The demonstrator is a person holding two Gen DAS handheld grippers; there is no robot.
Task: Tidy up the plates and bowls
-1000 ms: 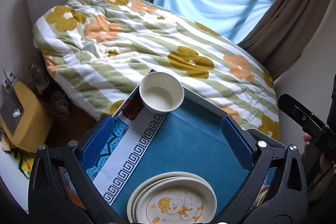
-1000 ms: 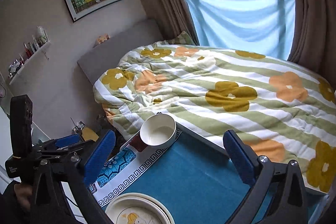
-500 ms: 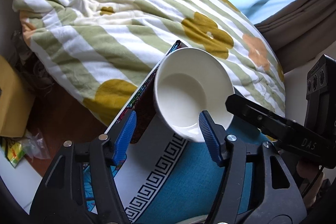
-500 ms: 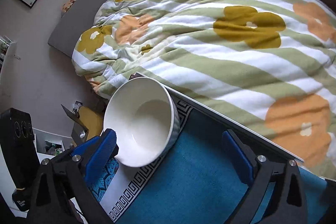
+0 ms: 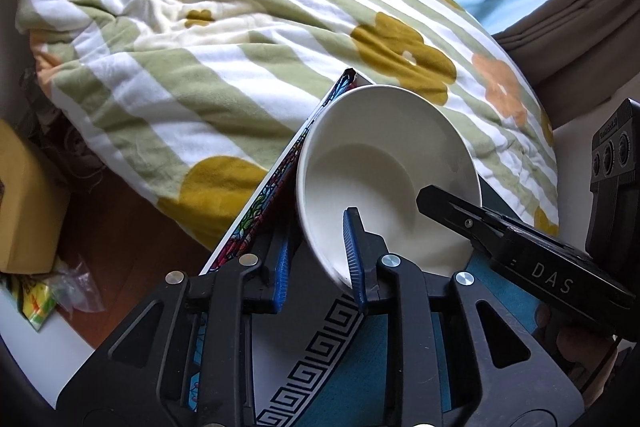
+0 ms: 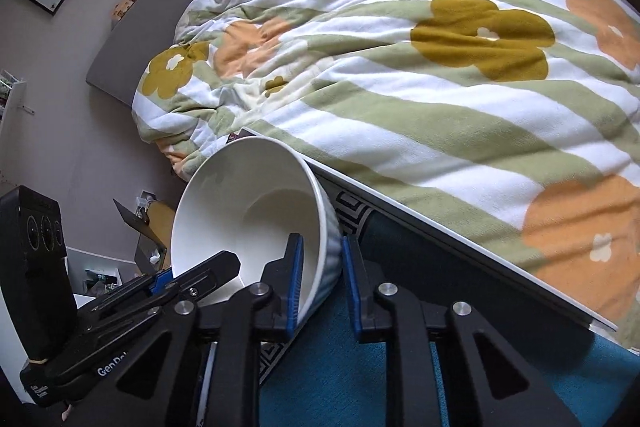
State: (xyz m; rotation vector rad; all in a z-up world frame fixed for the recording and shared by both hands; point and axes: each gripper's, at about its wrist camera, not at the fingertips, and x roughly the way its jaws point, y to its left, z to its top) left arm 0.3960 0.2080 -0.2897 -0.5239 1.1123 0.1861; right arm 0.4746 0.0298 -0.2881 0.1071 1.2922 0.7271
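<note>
A white bowl [image 5: 384, 167] sits at the far corner of a table with a teal cloth [image 5: 344, 391]. My left gripper [image 5: 318, 259] is shut on the bowl's near-left rim, one blue pad inside and one outside. My right gripper [image 6: 320, 279] is shut on the bowl [image 6: 248, 203] at its near-right rim, one pad inside, one on the ribbed outer wall. The bowl looks tilted. Each gripper shows in the other's view: the right one in the left wrist view [image 5: 440, 203], the left one in the right wrist view [image 6: 216, 267]. The plates are out of view.
A bed with a green-striped floral blanket [image 5: 248, 39] lies just beyond the table's far edge [image 6: 460, 239]. A yellow box [image 5: 24, 207] and packets sit on the floor at left. The cloth has a white band with a black key pattern [image 5: 320, 359].
Both grippers moved forward to the bowl and closed on its rim from open. The plates dropped out of view. The bowl now looks tipped.
</note>
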